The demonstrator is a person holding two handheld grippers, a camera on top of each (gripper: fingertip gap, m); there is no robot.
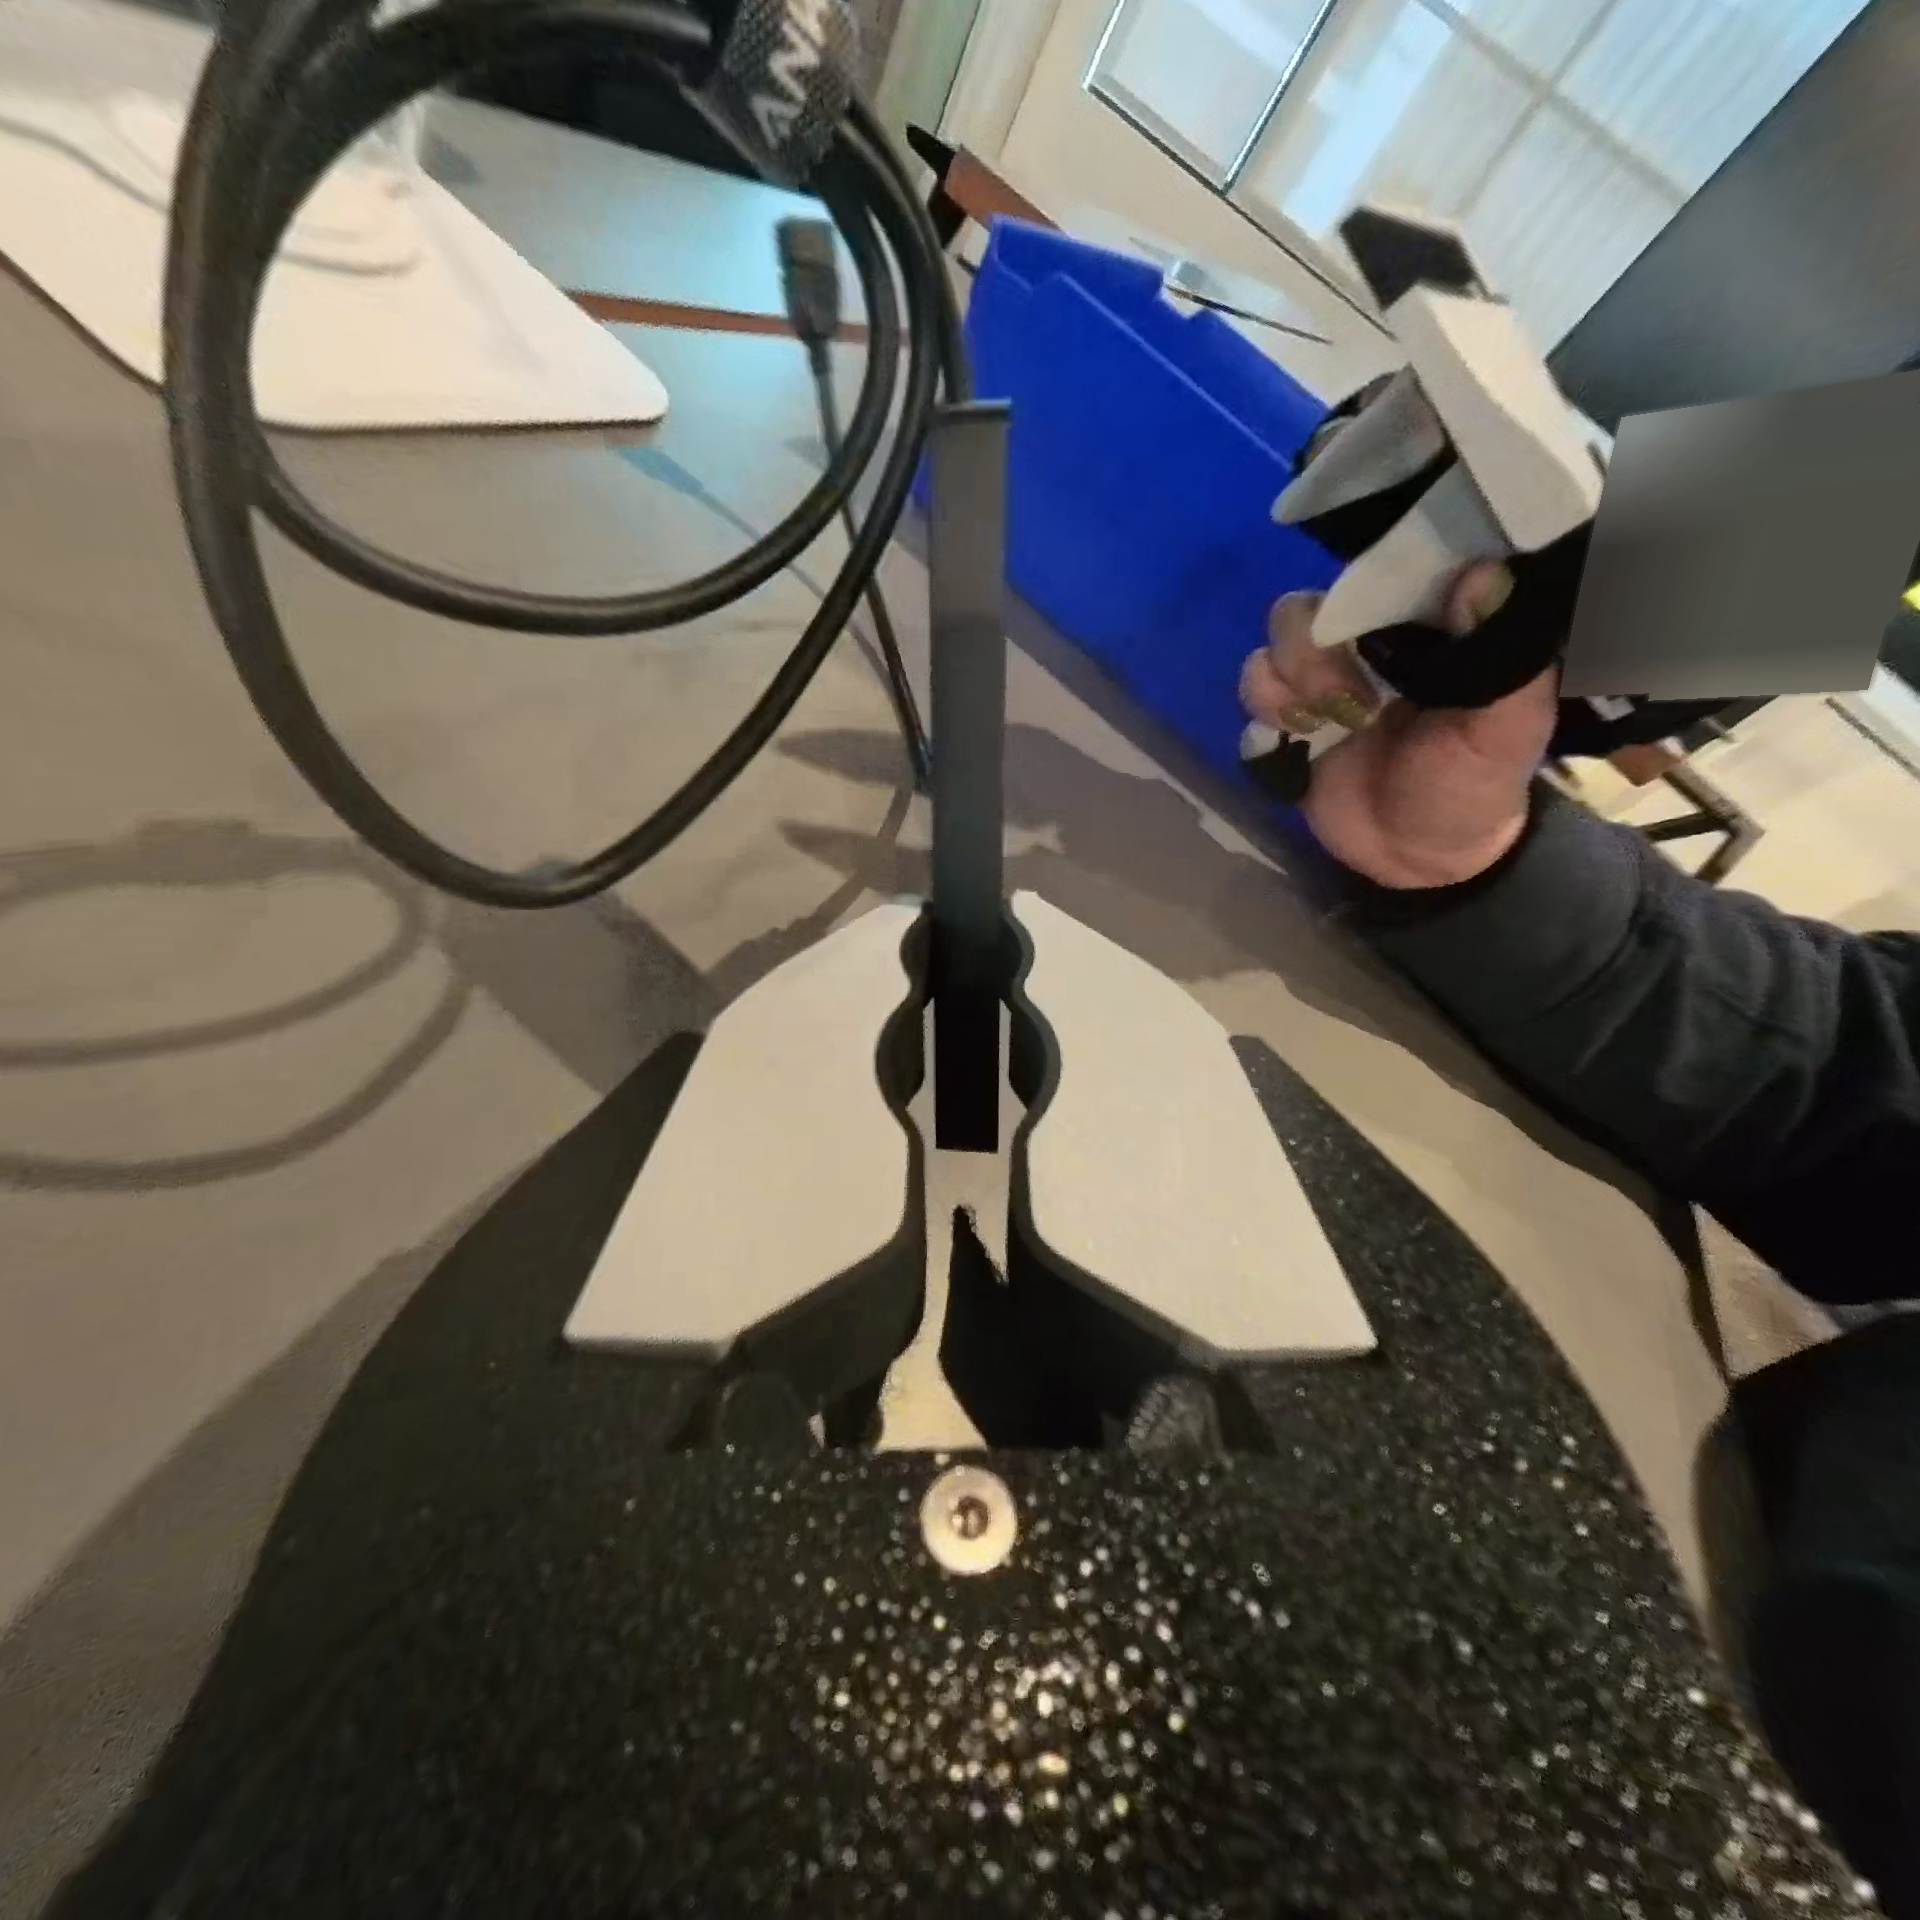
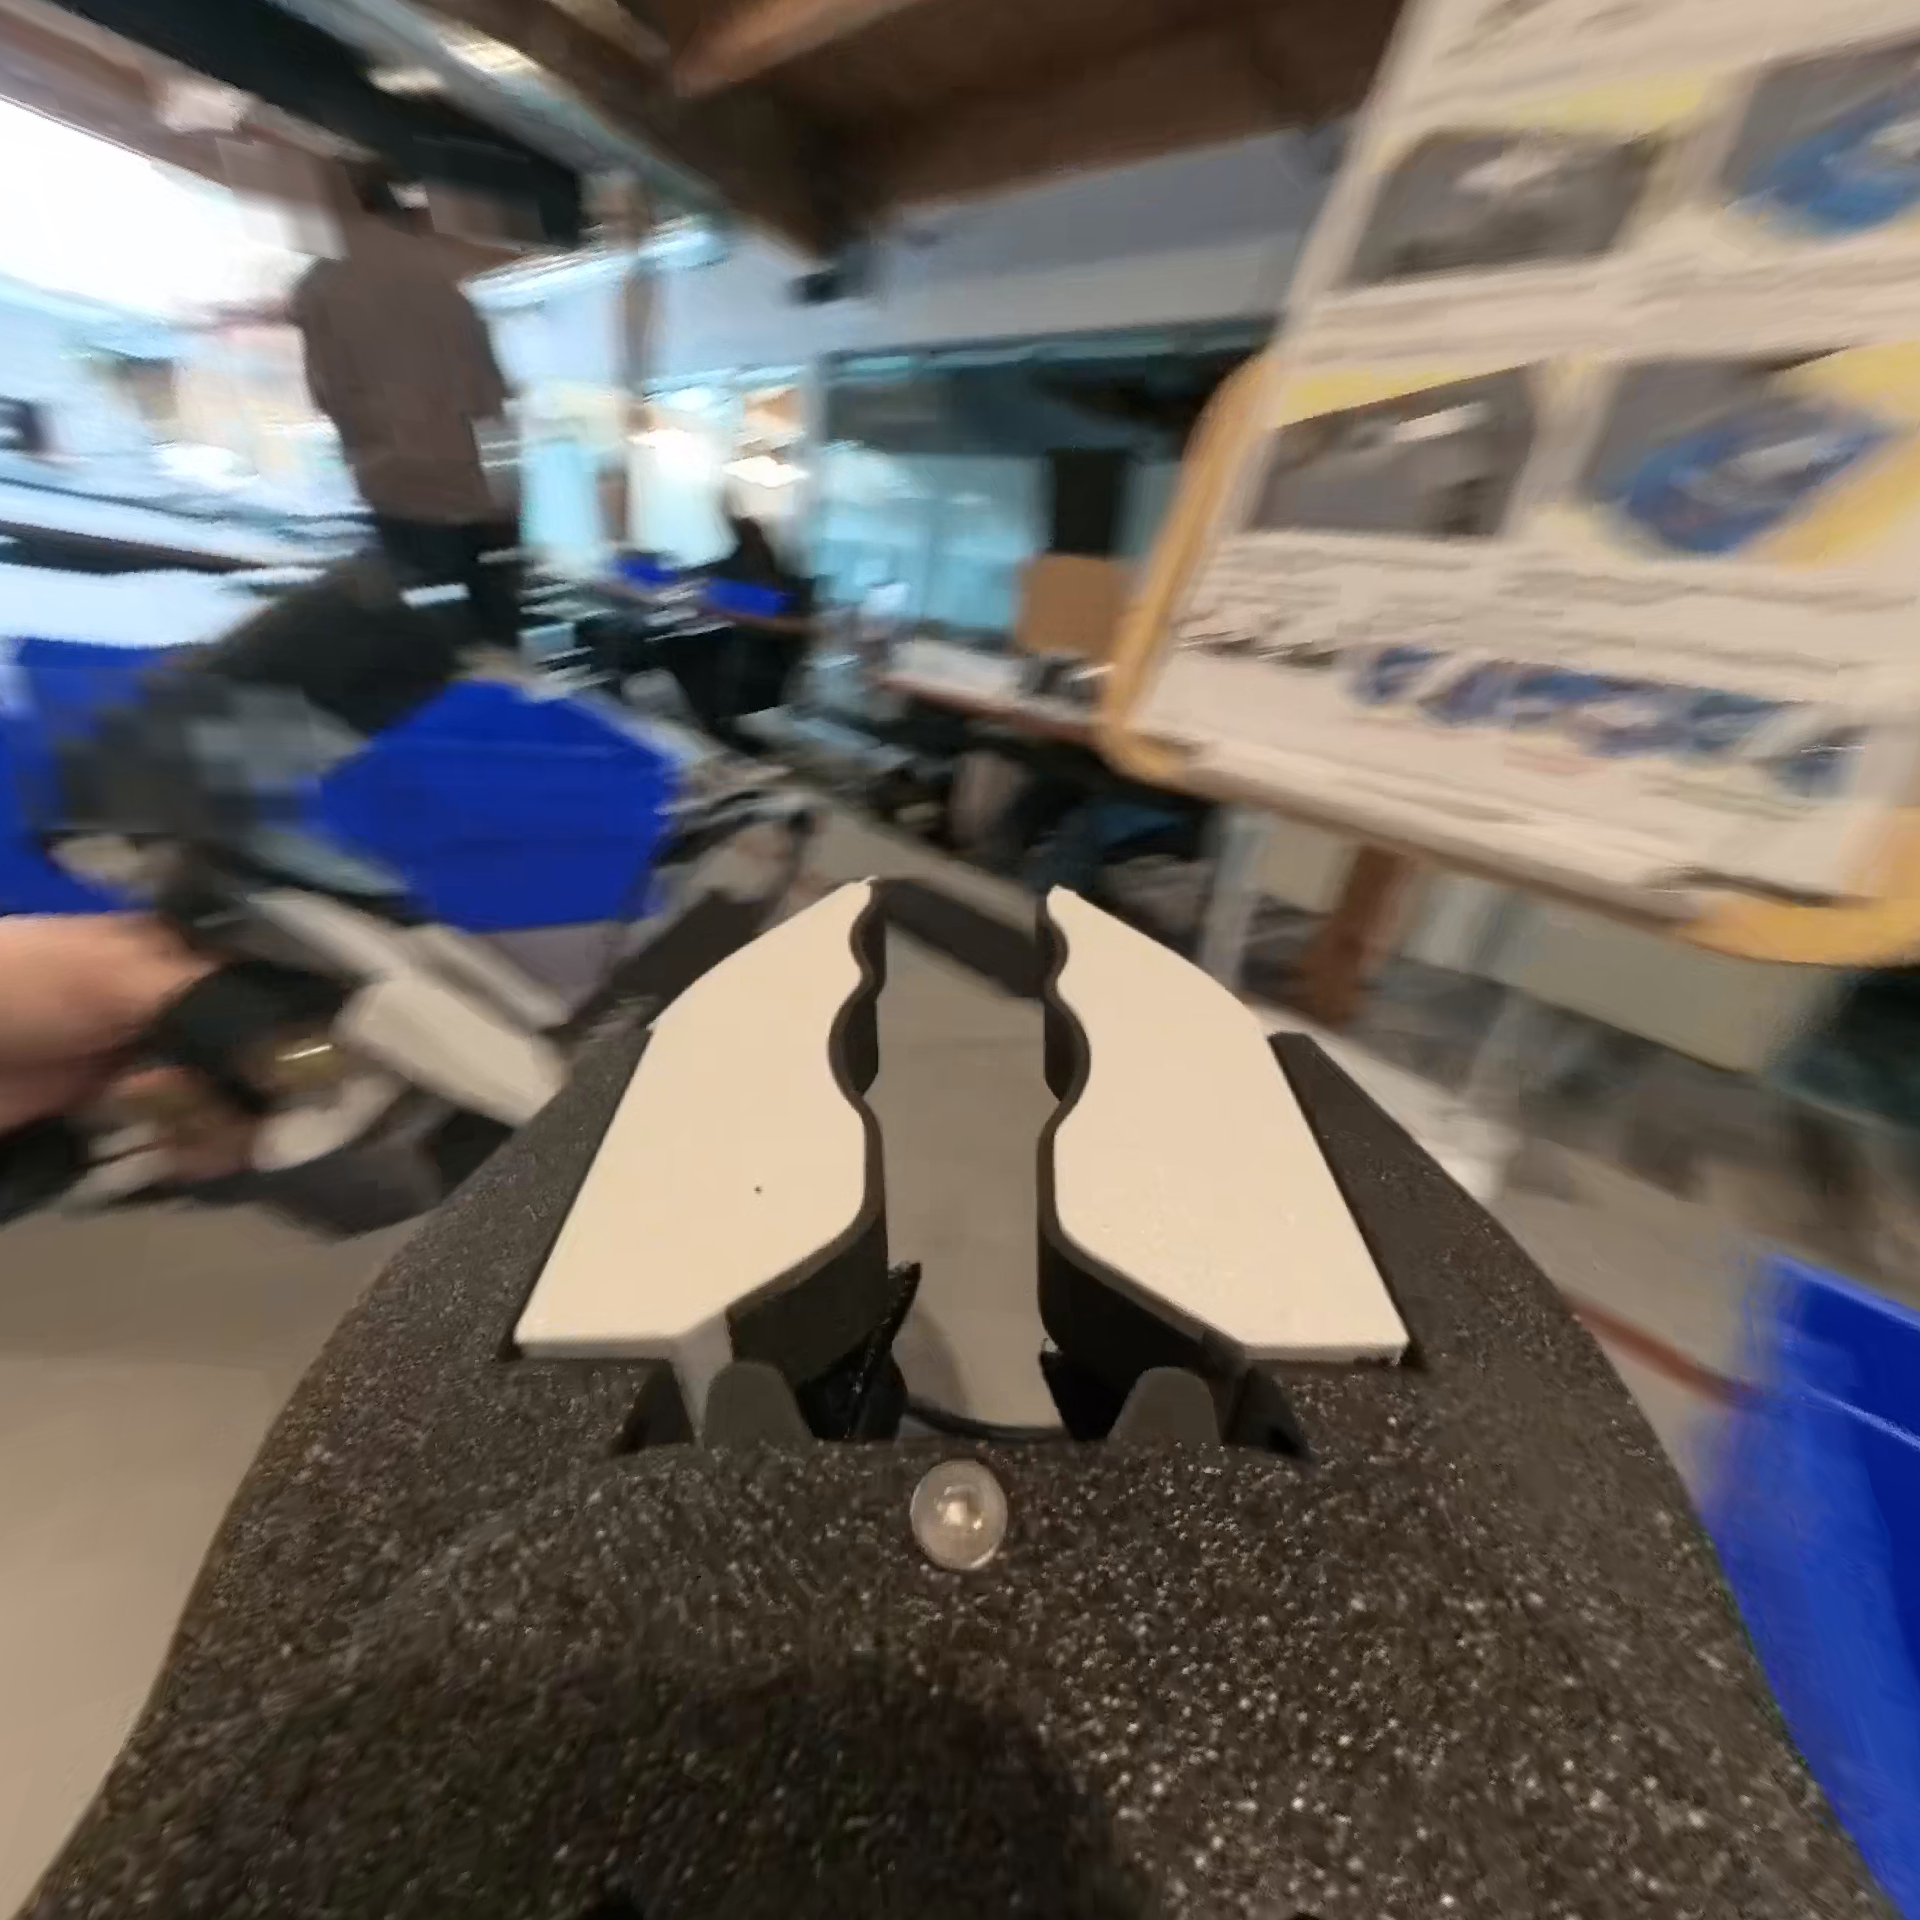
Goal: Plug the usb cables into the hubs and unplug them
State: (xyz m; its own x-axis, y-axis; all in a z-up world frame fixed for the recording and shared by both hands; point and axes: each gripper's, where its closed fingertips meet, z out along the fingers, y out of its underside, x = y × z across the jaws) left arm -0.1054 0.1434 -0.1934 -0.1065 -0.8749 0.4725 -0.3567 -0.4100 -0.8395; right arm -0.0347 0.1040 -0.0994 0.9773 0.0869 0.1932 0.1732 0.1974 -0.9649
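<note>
In the left wrist view my left gripper [image 1: 966, 920] is shut on a thin dark USB hub [image 1: 968, 675] seen edge-on, held upright above the grey table [image 1: 312, 1039]. A coiled black cable [image 1: 416, 582] with a woven strap [image 1: 790, 94] hangs from the hub's far end. Another black USB plug [image 1: 805, 270] lies on the table behind. My right gripper [image 1: 1311, 571], held by a hand [image 1: 1423, 769], hovers to the right, empty. In the right wrist view my right gripper [image 2: 961, 914] is open with nothing between the fingers; the picture is motion-blurred.
A blue bin [image 1: 1122, 499] stands on the table behind the hub; it also shows in the right wrist view [image 2: 499, 810]. A white mat [image 1: 416, 312] lies far left. A poster board [image 2: 1558, 468] and another blue bin [image 2: 1829, 1558] are at right. People stand far off. My hands' fingertips stand some 12 centimeters from each other.
</note>
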